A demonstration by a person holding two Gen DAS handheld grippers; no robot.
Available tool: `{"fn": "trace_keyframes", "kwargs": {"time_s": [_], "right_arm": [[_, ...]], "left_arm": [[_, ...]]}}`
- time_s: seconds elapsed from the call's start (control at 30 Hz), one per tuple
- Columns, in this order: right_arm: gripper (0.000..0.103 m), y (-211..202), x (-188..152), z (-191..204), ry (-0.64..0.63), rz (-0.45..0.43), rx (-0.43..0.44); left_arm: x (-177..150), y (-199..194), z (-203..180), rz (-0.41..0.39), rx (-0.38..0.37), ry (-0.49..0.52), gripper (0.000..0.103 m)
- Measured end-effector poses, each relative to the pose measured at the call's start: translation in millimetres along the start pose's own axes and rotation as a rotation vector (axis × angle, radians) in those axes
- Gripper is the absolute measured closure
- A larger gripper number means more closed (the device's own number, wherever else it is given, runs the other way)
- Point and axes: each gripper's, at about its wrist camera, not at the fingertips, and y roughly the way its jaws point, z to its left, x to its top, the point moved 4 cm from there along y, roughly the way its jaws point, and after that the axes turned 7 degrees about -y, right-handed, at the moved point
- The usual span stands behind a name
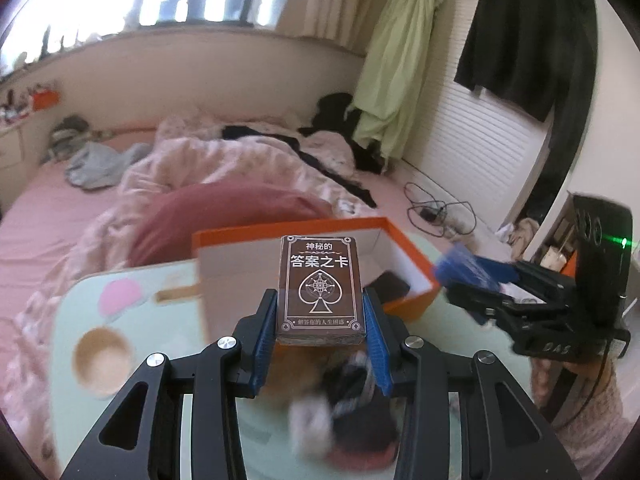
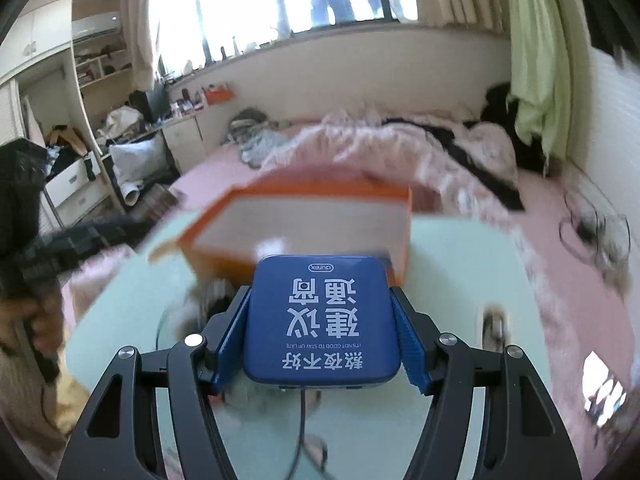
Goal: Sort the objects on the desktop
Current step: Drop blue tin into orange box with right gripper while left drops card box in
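While the left gripper (image 1: 320, 312) clamps a card deck (image 1: 321, 288) and the right gripper (image 2: 322, 332) a blue tin (image 2: 322, 320), both look bound for the orange box (image 1: 408, 300), with clutter (image 1: 348, 400) left on the bench (image 1: 160, 360).

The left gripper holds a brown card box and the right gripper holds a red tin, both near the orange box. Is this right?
Not quite. In the right wrist view the tin held by the right gripper is blue, not red. The left gripper does hold the brown card box, near the orange box.
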Motion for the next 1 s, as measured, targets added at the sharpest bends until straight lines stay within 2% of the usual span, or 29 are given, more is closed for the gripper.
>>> {"fn": "trace_keyframes", "kwargs": {"time_s": [0.1, 0.2, 0.27, 0.33, 0.43, 0.53, 0.67, 0.73, 0.8, 1.0], "right_arm": [[0.037, 29.9, 27.9, -3.5, -0.016, 0.020, -0.030], [0.037, 66.7, 33.1, -8.2, -0.024, 0.078, -0.065], [0.036, 85.8, 30.6, -9.1, -0.030, 0.105, -0.073], [0.036, 95.8, 25.9, -11.7, -0.034, 0.124, -0.087], [0.034, 90.4, 24.0, -17.0, -0.014, 0.094, -0.119], [0.030, 68.4, 23.8, -17.2, 0.000, 0.044, -0.132], [0.022, 29.5, 16.0, -11.9, -0.007, -0.018, -0.147], [0.022, 16.6, 4.6, -7.5, -0.012, -0.012, -0.136], [0.022, 8.6, -15.1, -2.9, -0.019, 0.035, -0.132], [0.022, 5.0, -76.7, 5.0, 0.027, 0.163, -0.118]], "left_arm": [[10.8, 38.6, 3.5, 0.054, 0.027, -0.029, 0.064], [9.7, 63.8, 11.1, 0.084, 0.090, -0.036, 0.062], [7.4, 67.3, 14.1, 0.075, 0.107, -0.049, 0.050], [4.5, 59.8, 13.9, 0.046, 0.091, -0.056, 0.023], [3.5, 40.3, 13.1, -0.016, 0.090, -0.054, 0.017], [0.3, 19.0, 10.4, -0.041, 0.099, -0.037, 0.010], [-22.6, -2.6, 6.7, -0.009, 0.101, -0.021, 0.008], [-45.1, -10.1, 6.0, 0.032, 0.104, -0.006, 0.008], [-71.2, -15.9, 6.8, 0.067, 0.099, -0.008, 0.008], [-120.2, -19.2, 8.7, 0.139, 0.125, -0.006, 0.008]]}}
